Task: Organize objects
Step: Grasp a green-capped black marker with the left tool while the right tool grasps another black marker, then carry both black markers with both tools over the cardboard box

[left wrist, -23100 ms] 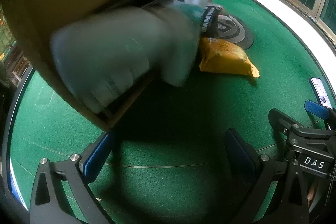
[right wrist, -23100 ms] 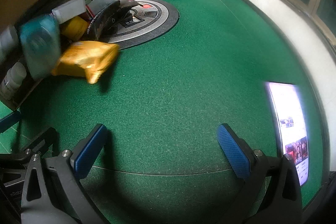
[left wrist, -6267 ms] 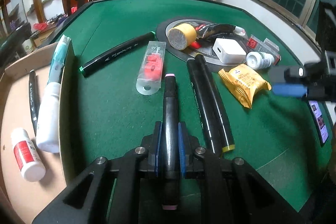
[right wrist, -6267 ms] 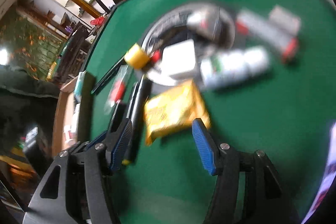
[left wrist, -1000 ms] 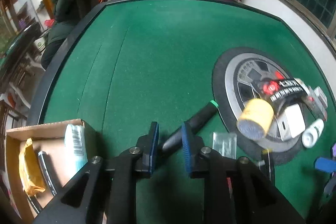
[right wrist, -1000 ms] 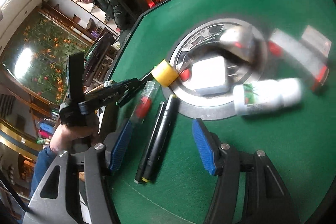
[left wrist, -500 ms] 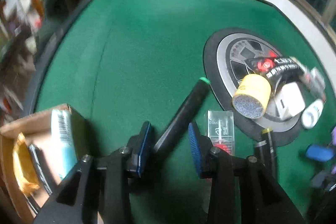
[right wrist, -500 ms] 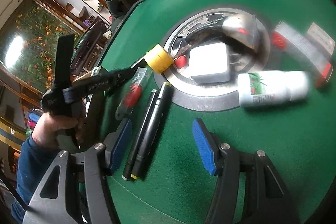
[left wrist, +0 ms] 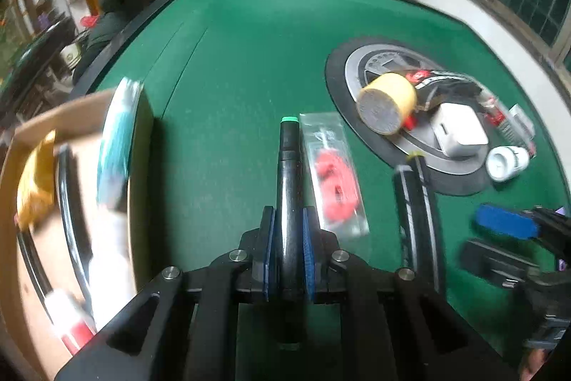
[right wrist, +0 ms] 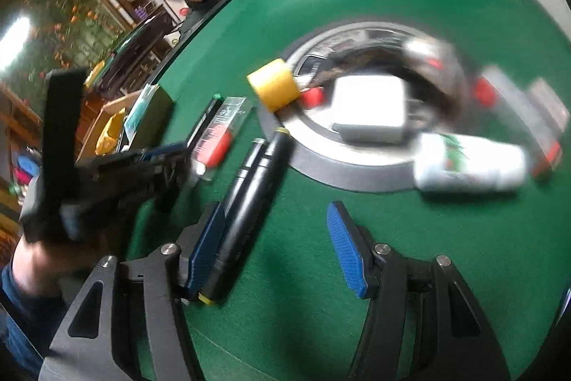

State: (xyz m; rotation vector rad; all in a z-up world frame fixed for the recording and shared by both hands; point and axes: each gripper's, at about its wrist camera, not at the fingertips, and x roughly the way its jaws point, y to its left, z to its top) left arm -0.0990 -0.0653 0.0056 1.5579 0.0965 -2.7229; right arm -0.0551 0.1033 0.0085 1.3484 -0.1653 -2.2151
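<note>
Left gripper [left wrist: 288, 252] fingers clamped mid-barrel on the green-capped marker [left wrist: 289, 188] over the table [left wrist: 232, 66]: light, stiff, slick, likely best pinched centrally; right gripper [right wrist: 276, 245] fingers apart, empty.

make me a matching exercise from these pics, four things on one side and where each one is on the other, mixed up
Things:
1. green-tipped marker
2. yellow tape roll
3. yellow snack packet
4. clear packet with red piece

Places:
A. inside the cardboard box
B. flat on the green felt, beside the marker
C. clamped in the left gripper
D. on the round grey disc

Pairs: 1-C, 2-D, 3-A, 4-B
</note>
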